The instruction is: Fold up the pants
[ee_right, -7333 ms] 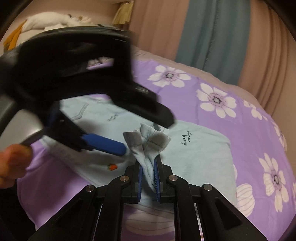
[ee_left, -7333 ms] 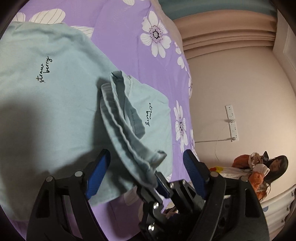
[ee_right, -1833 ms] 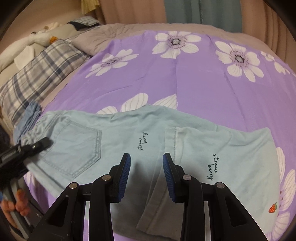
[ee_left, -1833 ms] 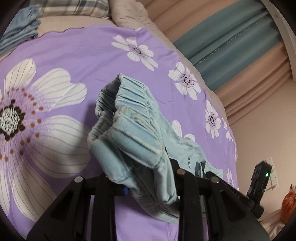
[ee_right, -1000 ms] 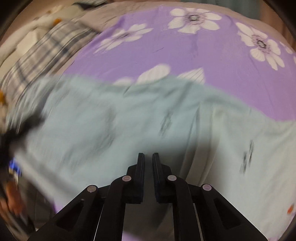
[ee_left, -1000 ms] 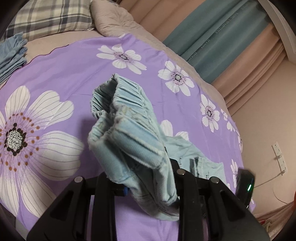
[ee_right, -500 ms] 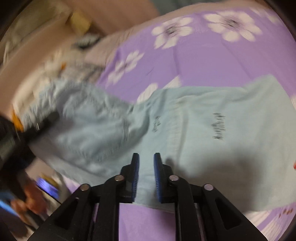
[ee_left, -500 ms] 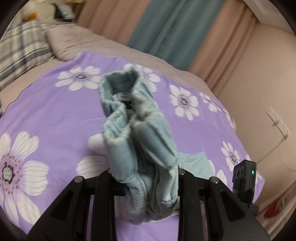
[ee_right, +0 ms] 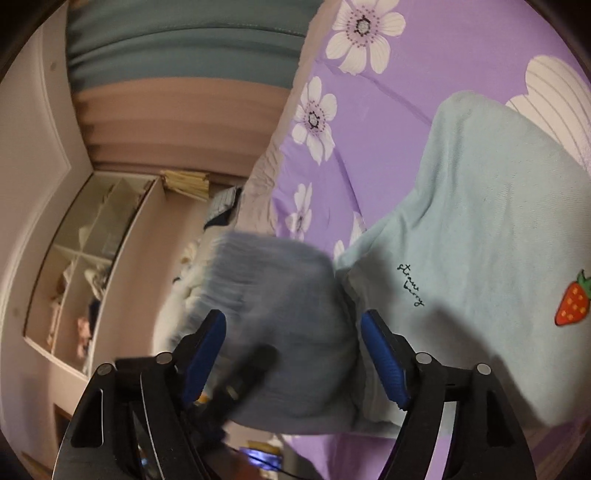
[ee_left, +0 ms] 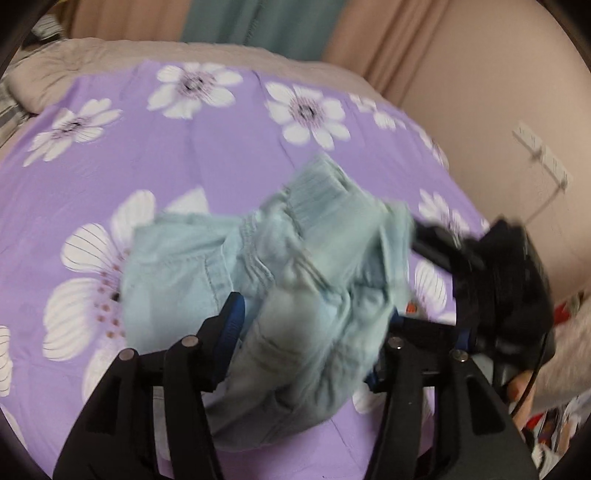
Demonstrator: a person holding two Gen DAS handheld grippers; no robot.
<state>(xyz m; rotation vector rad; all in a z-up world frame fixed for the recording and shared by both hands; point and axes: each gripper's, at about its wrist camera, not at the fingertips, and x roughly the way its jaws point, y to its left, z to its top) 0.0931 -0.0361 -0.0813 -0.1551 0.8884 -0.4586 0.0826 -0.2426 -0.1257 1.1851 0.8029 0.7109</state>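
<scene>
The light blue pants (ee_left: 258, 273) lie on the purple flowered bedspread (ee_left: 207, 147), bunched up, with the ribbed waistband (ee_left: 325, 188) on top. My left gripper (ee_left: 310, 332) stands open with the bunched cloth between its blue pads. In the right wrist view the pants' flat leg (ee_right: 491, 229) shows the "straw berry" lettering and a strawberry patch (ee_right: 572, 299). My right gripper (ee_right: 291, 354) is open with the blurred waistband bundle (ee_right: 280, 314) between its pads. The right gripper's black body (ee_left: 509, 280) shows at the right of the left wrist view.
Teal and beige curtains (ee_left: 258, 26) hang behind the bed. A grey pillow (ee_left: 74, 70) lies at the head end. A wall socket strip (ee_left: 543, 158) is on the right wall. A shelf unit (ee_right: 92, 258) stands beside the bed.
My left gripper has opened and let the waistband bundle loosen onto the folded legs. My right gripper has opened wide and swung round to the bundle.
</scene>
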